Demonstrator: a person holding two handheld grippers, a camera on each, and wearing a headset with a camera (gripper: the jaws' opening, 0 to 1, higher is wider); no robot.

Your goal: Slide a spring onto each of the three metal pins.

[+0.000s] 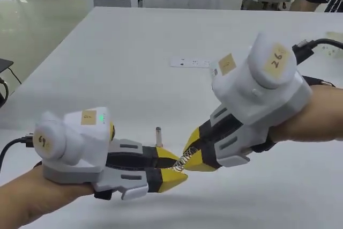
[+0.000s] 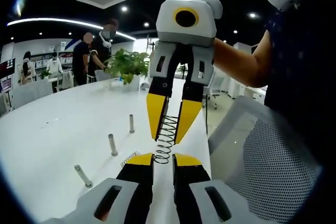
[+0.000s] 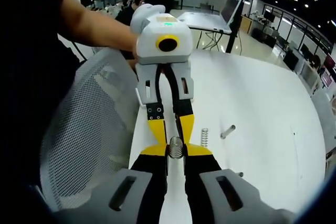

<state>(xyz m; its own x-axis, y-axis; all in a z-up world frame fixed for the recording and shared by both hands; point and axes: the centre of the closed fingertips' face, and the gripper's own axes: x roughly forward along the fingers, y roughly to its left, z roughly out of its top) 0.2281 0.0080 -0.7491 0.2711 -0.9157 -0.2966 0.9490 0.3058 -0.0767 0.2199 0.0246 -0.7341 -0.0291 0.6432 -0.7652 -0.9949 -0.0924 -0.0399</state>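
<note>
One steel spring [image 1: 182, 160] hangs just above the white table [image 1: 134, 68], stretched between both grippers. My left gripper [image 1: 178, 169] comes in from the lower left and is shut on one end of it. From the right, my right gripper [image 1: 189, 154] is shut on the other end. In the left gripper view the spring [image 2: 166, 139] runs from my own jaws [image 2: 164, 159] up into the right gripper [image 2: 166, 140]. Three bare upright pins [image 2: 132, 123], [image 2: 112, 144], [image 2: 83, 176] stand to the left. A second spring [image 2: 128, 156] lies beside them. The right gripper view shows the held spring [image 3: 176, 148] end-on.
A white power strip [image 1: 190, 63] lies farther back on the table. One pin [image 1: 158, 135] stands just behind the gripper tips. A mesh chair [image 2: 262, 150] is at the table's edge. People and a plant [image 2: 128, 64] are beyond the far end; a laptop [image 3: 231, 3] sits across the table.
</note>
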